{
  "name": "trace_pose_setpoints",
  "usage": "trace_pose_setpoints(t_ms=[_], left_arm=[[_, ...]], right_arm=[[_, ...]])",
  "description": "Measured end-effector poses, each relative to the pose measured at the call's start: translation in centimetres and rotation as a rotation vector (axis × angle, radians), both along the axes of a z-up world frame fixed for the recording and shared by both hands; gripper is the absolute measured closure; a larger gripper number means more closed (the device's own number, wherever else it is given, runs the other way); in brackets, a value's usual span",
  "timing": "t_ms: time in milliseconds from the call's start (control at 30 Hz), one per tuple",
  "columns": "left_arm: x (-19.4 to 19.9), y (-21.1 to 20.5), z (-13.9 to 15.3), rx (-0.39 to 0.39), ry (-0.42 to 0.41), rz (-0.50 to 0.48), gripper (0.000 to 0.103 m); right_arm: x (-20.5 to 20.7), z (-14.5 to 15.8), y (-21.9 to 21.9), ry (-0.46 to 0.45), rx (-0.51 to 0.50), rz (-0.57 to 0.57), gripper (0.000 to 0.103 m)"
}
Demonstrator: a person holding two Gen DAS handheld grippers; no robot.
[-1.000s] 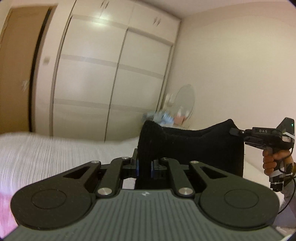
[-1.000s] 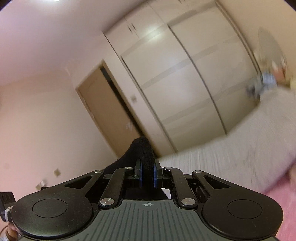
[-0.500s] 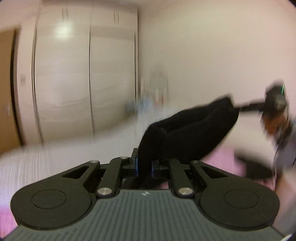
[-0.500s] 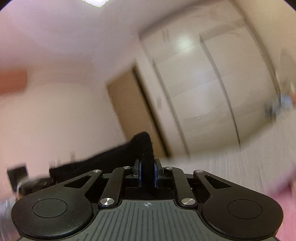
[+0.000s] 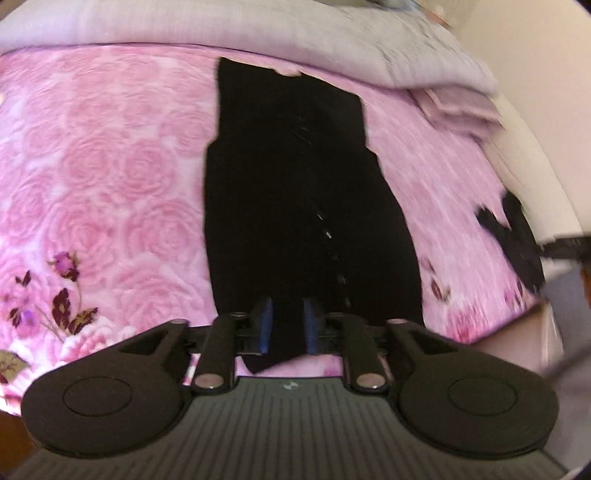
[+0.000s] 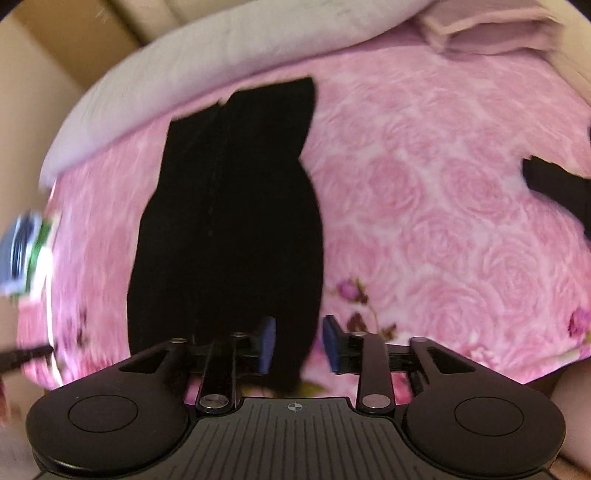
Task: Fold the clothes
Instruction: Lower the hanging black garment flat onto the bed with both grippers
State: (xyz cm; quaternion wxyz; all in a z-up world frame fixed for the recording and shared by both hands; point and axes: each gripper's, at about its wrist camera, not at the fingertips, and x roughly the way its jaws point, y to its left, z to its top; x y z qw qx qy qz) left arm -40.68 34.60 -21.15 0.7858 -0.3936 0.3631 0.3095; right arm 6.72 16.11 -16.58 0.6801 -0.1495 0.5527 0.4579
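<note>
1. A long black knitted garment [image 5: 295, 192] is laid lengthwise on the bed, over a pink rose-patterned blanket [image 5: 110, 177]; its far end lies near a pale lilac quilt [image 5: 258, 26] bunched at the head of the bed.
2. The left gripper [image 5: 287, 325] is seen at the near end of the garment. Its jaws have just been opening; the black cloth is between the blue pads [image 5: 265, 325], and a corner hangs below them, but a firm pinch cannot be confirmed, so the hold is judged released or nearly so.
3. The right gripper [image 6: 298, 343] has also just been opening. Its jaws stand clearly apart, and the near edge of the garment [image 6: 229, 229] lies in the gap against one blue pad [image 6: 266, 343], with bare blanket showing beside the other.
4. The step in hand is judged to be the laying-out: the garment is being let go flat on the bed.
5. A second dark piece of cloth [image 6: 557, 184] is seen at the right edge of the right wrist view, well apart.
6. The next move is judged to call for both grippers to be drawn clear of the cloth without dragging it, then for an edge or end to be pinched afresh and carried over the rest for the first fold.
</note>
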Motion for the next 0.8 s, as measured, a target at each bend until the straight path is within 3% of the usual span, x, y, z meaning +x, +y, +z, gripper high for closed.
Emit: trace_pose_setpoints(t_ms=[100,333,467,633,800], left_arm=[[0.3,0.3,-0.8,-0.05,-0.022,0.092,0.072],[0.4,-1.3,-7.6,-0.224,-0.015,0.263,0.067],[-0.2,-0.6,-11.3,-0.255,-0.055,0.371,0.067],[-1.4,0.5,-14.5,-0.312,-0.153,0.475,0.066],[-1.2,0.8,-17.4,-0.366,-0.215,0.501,0.066]], right_arm=[[0.1,0.1,-1.5,0.071,0.036,-0.053,0.053],[0.2,-9.8,-3.1,0.312,-0.081,-0.071,0.05],[0.9,-14.6,-4.6,0.418,-0.051,-0.16,0.05],[2.0,-18.3,-5.0,0.465,0.033,-0.242,0.05],[2.4,-21.3,-4.2,0.467,0.071,-0.278,0.05]])
